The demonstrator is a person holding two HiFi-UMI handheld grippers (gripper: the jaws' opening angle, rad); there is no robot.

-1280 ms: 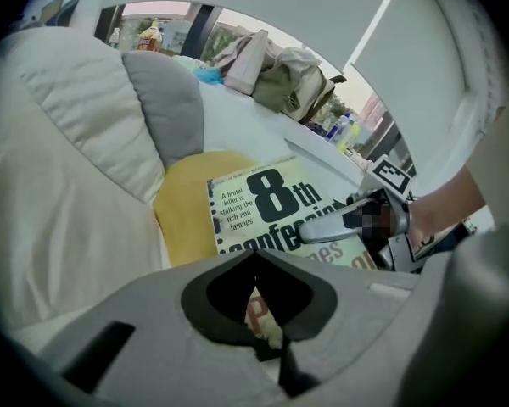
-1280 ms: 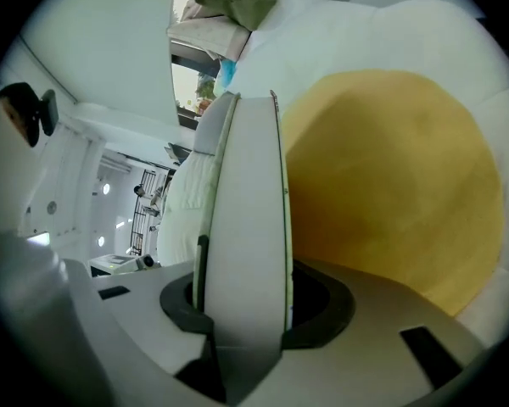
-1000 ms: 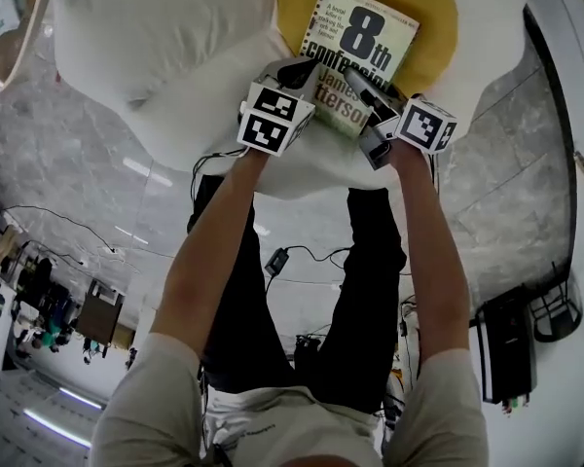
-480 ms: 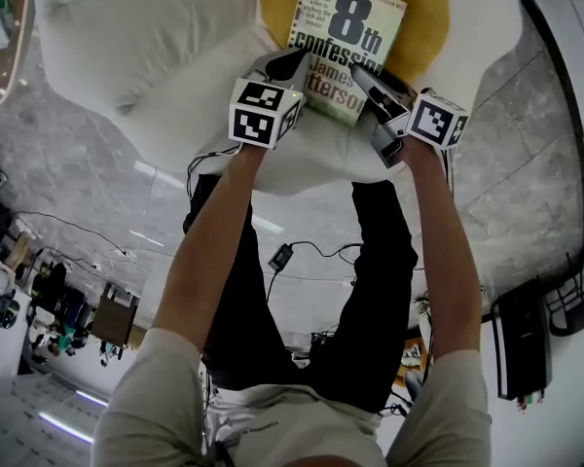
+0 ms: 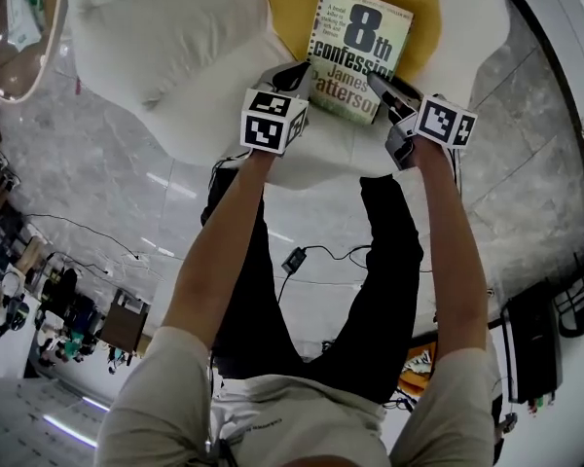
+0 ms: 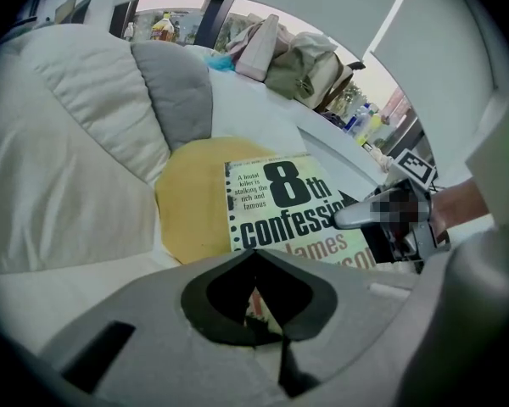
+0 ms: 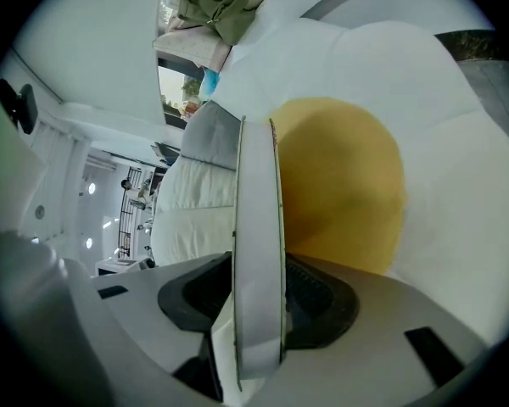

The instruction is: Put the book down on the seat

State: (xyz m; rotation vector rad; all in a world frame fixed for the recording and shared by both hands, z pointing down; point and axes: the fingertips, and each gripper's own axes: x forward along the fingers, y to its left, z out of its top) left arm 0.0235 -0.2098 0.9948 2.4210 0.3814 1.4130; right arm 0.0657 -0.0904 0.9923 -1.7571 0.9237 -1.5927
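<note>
The paperback book (image 5: 355,52) lies face up over the yellow seat cushion (image 5: 419,8) of the white armchair (image 5: 175,37). My left gripper (image 5: 297,71) is at the book's near left corner. In the left gripper view its jaws (image 6: 259,303) are closed on a sliver of that corner, with the cover (image 6: 288,206) stretching ahead. My right gripper (image 5: 384,86) is at the book's right edge. In the right gripper view the page block (image 7: 259,253) stands edge-on between my right gripper's (image 7: 259,303) opening jaws, with dark gaps on both sides.
The armchair has a thick white armrest at left and a grey pillow (image 6: 174,91) at the back. A glass table edge (image 5: 19,27) is at far left. Cables (image 5: 302,256) lie on the marble floor by the person's legs. A black case (image 5: 530,329) stands at right.
The book stays over the yellow cushion. My right gripper has slid from over the book's near right corner out to its right edge. The left gripper keeps its place.
</note>
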